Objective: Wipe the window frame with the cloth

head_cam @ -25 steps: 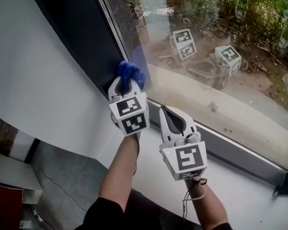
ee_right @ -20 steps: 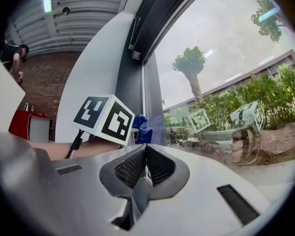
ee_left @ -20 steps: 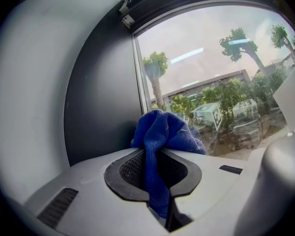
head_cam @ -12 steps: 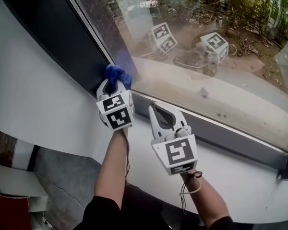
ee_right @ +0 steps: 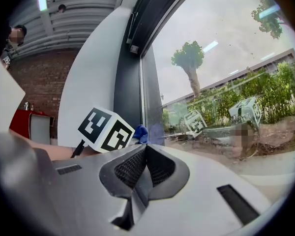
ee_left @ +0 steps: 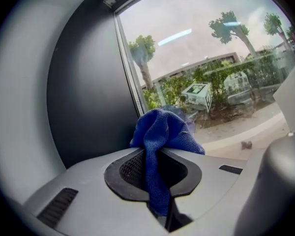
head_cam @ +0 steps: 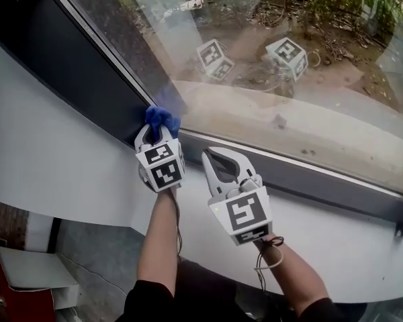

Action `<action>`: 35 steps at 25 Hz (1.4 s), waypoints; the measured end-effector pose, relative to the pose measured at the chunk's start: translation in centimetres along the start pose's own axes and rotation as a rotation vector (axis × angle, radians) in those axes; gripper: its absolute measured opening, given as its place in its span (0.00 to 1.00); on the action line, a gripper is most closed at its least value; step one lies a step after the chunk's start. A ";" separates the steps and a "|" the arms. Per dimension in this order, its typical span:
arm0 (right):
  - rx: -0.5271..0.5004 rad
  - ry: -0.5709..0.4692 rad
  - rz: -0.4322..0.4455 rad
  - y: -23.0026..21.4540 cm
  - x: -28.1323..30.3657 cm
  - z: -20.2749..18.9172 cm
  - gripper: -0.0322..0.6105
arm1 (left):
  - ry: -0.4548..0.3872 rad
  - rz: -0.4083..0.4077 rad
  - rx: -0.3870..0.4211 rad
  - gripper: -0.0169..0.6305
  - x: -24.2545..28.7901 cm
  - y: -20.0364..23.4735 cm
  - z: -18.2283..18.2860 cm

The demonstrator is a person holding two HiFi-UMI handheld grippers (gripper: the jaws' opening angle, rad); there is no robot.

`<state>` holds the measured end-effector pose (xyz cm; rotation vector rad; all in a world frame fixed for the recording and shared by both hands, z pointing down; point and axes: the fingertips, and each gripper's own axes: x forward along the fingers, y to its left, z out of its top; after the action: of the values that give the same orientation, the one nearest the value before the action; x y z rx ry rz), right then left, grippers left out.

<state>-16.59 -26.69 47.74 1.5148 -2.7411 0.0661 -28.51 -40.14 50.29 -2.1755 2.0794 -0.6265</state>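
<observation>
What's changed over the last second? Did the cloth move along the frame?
The left hand-held gripper seems to have slid the blue cloth slightly down the window frame toward its bottom corner, though the head camera moved too. Unchanged: the cloth is clamped in its jaws, and the right hand-held gripper is shut, empty, alongside.

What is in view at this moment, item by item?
cloth: one, blue, in the left gripper's jaws, at the frame's lower corner
window frame: one, dark, around the glass
glass: one pane, mirroring both marker cubes
wall: one, white, below the frame
cabinet: one, red, far left
left gripper: one, white, shut on the cloth
right gripper: one, white, shut, empty, beside the left gripper
forearms: two, bare, black sleeves
</observation>
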 end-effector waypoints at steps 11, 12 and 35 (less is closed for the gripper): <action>0.008 0.037 0.003 -0.1 0.2 -1.0 0.06 | 0.107 0.001 0.260 0.11 0.7 -0.9 -2.1; 0.009 0.044 0.001 -0.3 0.2 -1.4 0.06 | 0.116 -0.003 0.277 0.11 0.8 -1.1 -2.5; 0.047 0.150 -0.007 -1.9 -0.8 -7.7 0.06 | 0.199 0.062 0.757 0.11 1.5 -5.1 -5.8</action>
<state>-14.61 -26.73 55.50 1.4652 -2.6344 0.2358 -25.63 -39.81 57.61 -1.6514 1.5774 -1.3874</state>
